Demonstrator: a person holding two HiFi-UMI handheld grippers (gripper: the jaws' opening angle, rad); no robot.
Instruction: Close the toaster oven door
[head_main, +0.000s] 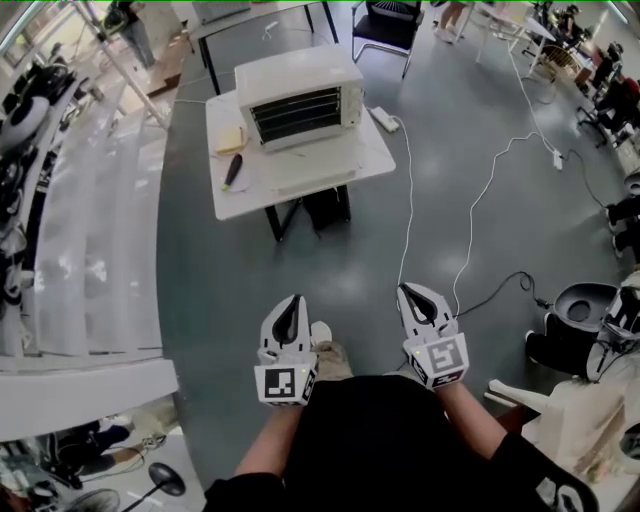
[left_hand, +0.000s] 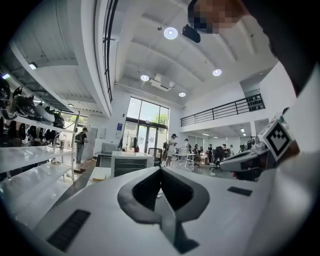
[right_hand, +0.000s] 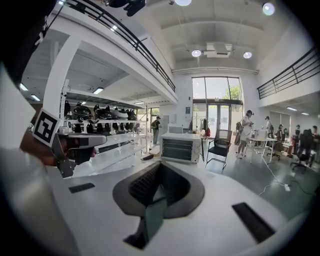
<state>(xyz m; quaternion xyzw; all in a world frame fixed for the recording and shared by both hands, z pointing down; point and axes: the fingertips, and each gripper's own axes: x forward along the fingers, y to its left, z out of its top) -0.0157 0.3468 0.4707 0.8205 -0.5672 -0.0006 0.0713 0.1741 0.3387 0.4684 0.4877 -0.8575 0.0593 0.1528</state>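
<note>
A white toaster oven (head_main: 300, 98) stands on a small white table (head_main: 370, 160) some way ahead of me. Its door (head_main: 318, 181) is folded down in front and the wire racks inside show. Both grippers are held close to my body, far short of the table. My left gripper (head_main: 293, 303) is shut with nothing between its jaws, and so is my right gripper (head_main: 408, 292). The oven (left_hand: 131, 162) shows small beyond the left gripper (left_hand: 160, 171), and the oven (right_hand: 182, 147) also stands past the right gripper (right_hand: 161, 169).
On the table lie a yellow pad (head_main: 230, 138), a dark pen (head_main: 232, 170) and a power strip (head_main: 384, 119) whose white cable (head_main: 408, 220) runs across the floor. White shelving (head_main: 90, 220) lines the left. A black chair (head_main: 388, 22) stands behind the table.
</note>
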